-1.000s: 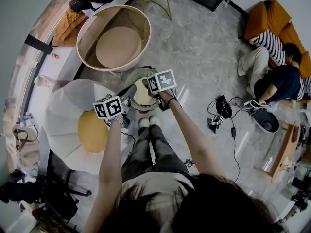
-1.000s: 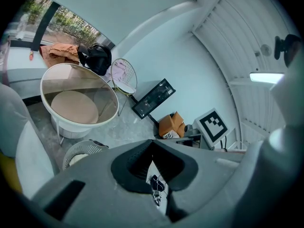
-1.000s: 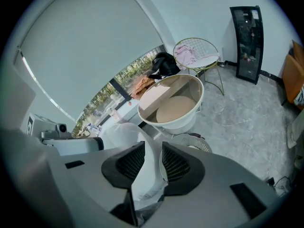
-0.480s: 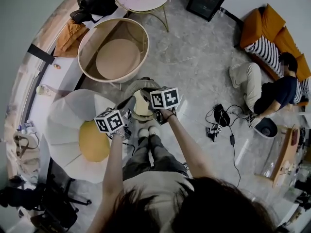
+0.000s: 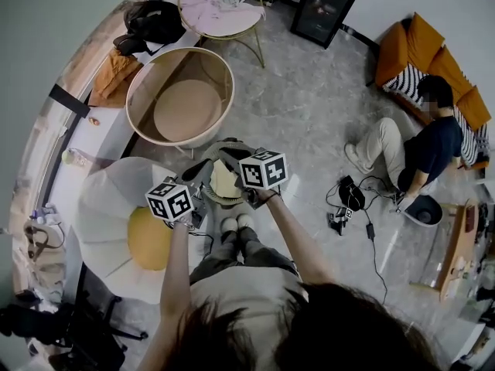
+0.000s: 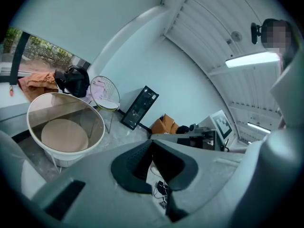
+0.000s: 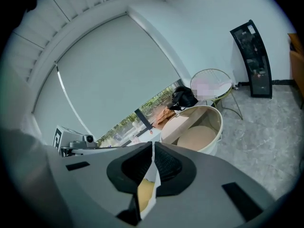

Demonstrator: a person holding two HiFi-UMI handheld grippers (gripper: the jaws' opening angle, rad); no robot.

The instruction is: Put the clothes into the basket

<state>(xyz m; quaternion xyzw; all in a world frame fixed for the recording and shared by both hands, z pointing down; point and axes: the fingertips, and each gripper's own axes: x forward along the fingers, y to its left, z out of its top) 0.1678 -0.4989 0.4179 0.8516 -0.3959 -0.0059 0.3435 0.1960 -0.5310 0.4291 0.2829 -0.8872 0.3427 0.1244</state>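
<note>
A cream and yellow garment point(image 5: 223, 182) with a grey edge hangs in front of me between the two grippers. My right gripper point(image 5: 230, 158) has its jaws closing, and a strip of the pale fabric point(image 7: 148, 177) is pinched between its pads. My left gripper point(image 5: 203, 168) is at the garment's left side. In the left gripper view its jaws point(image 6: 152, 141) meet at the tips, and no cloth shows between them. The round cream basket point(image 5: 151, 76) stands on the floor beyond the garment, with only its tan bottom showing; it is also in the left gripper view point(image 6: 71, 158) and the right gripper view point(image 7: 211, 141).
A white petal-shaped seat with a yellow centre point(image 5: 147, 238) lies at my left. An orange cloth point(image 5: 108, 87) and a black bag point(image 5: 151, 18) rest on the window ledge. A wire chair point(image 5: 220, 10) holds pink cloth. Cables point(image 5: 348, 199) and a seated person point(image 5: 418, 145) are at the right.
Both grippers have risen with the garment hanging between them. The view has tilted, and more of the wire chair and the far floor shows.
</note>
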